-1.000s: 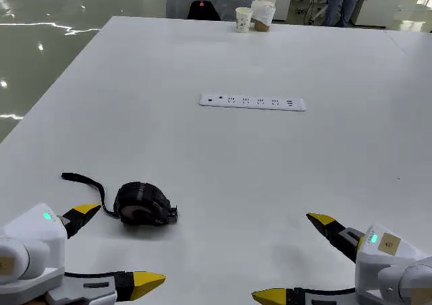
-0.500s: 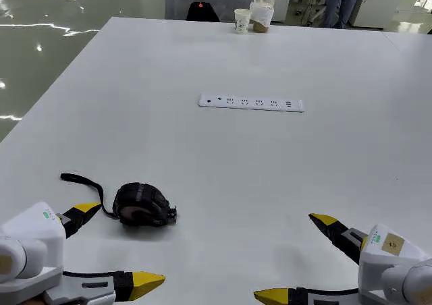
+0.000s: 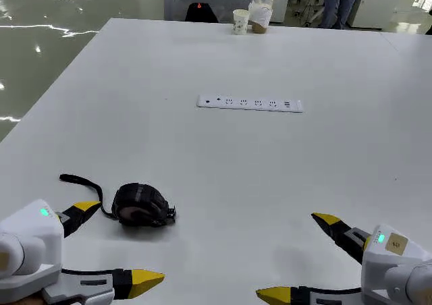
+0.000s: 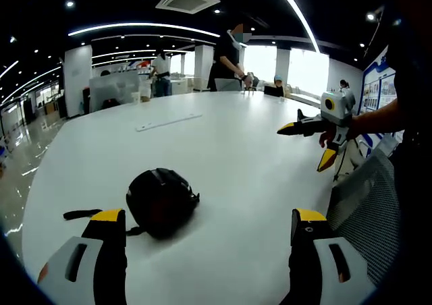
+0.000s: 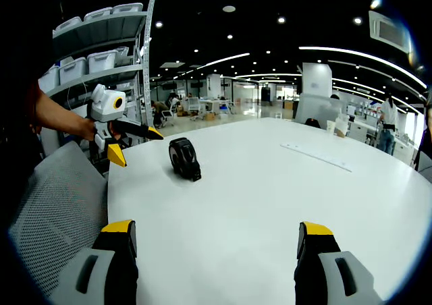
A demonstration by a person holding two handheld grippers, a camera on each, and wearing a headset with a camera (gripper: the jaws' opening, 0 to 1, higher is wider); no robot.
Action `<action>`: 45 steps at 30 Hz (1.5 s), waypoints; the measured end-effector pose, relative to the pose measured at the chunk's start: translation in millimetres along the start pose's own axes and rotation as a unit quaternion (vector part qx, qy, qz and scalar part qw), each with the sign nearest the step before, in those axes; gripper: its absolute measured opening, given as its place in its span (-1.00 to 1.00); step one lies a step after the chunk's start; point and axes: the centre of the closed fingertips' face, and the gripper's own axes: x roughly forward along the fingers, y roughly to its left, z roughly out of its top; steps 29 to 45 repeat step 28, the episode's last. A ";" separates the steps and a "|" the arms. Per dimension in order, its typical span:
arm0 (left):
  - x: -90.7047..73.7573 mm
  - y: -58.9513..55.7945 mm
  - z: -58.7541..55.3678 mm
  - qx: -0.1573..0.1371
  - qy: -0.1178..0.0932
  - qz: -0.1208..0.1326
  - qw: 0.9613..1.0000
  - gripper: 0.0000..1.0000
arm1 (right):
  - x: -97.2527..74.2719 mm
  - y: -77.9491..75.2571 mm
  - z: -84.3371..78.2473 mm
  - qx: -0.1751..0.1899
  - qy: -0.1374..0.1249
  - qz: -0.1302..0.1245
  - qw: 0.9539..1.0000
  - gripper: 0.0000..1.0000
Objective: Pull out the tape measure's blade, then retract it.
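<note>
A black tape measure (image 3: 140, 204) lies on the white table (image 3: 223, 150), its black wrist strap (image 3: 79, 181) trailing to the left; no blade shows pulled out. My left gripper (image 3: 116, 244) is open just in front of it at the bottom left, nothing between its yellow-tipped fingers. In the left gripper view the tape measure (image 4: 160, 200) sits a little ahead, nearer the left jaw. My right gripper (image 3: 302, 256) is open at the bottom right, well apart from it. The right gripper view shows the tape measure (image 5: 183, 158) farther off beside the left gripper (image 5: 131, 143).
A white power strip (image 3: 250, 103) lies across the middle of the table. Paper and plastic cups (image 3: 253, 17) stand at the far edge, with a dark chair back (image 3: 199, 12) behind. People stand in the background. A grey mesh chair (image 5: 54, 210) is near the table's front edge.
Nothing on the table has moved. The whole picture has shifted slightly as the head moved; both grippers stay open at about the same places.
</note>
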 end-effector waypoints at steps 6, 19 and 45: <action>0.5 -0.6 -1.5 -0.005 0.002 -0.002 1.000 0.98 | -0.7 -1.0 -0.3 0.000 0.000 -0.002 1.000 0.98; -0.1 -2.5 -1.3 -0.005 0.000 -0.008 1.000 0.98 | -1.6 -1.9 0.1 -0.001 -0.001 -0.004 1.000 0.98; -1.2 -3.0 -2.4 -0.002 0.005 -0.011 1.000 0.98 | -2.6 -1.2 1.8 -0.002 -0.001 -0.001 1.000 0.98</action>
